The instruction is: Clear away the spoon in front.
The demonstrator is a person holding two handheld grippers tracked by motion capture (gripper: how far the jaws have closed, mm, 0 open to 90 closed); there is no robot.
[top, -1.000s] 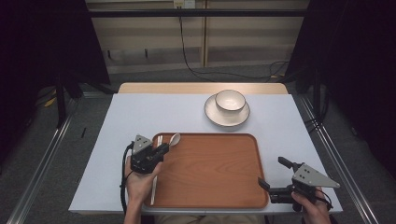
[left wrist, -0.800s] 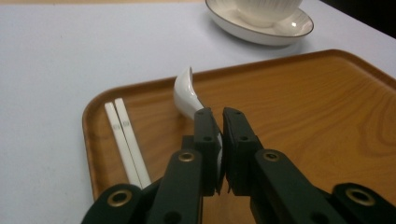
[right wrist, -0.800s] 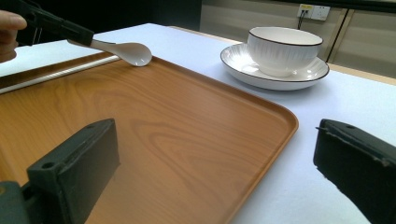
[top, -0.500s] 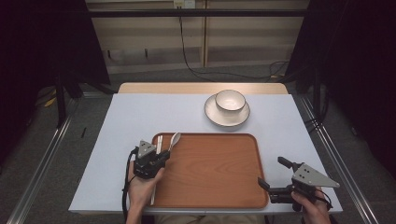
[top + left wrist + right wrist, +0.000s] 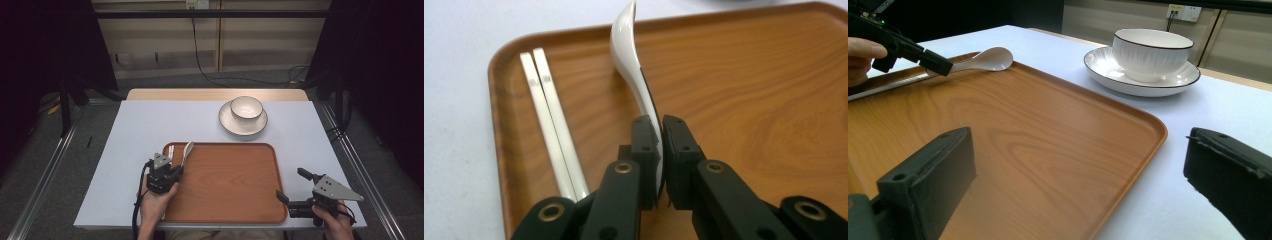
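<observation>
The left tool [image 5: 660,150] is clenched on the handle of a white spoon [image 5: 629,55], gripping it near the handle's end at the far left part of the wooden tray [image 5: 235,200]. The right tool [image 5: 1078,175] stands wide apart and empty, its jaws straddling the tray's near right corner.

The grip is thin and far from the bowl end, so the glossy spoon could pivot or slip out if it is swung quickly; it may also knock the chopsticks [image 5: 551,125] lying just beside it.

The tray carries the chopsticks and is otherwise bare. On the surface [image 5: 150,125] beyond it, a bowl [image 5: 246,107] sits on a plate [image 5: 231,125]; the bowl appears empty, though its inside is poorly seen.
</observation>
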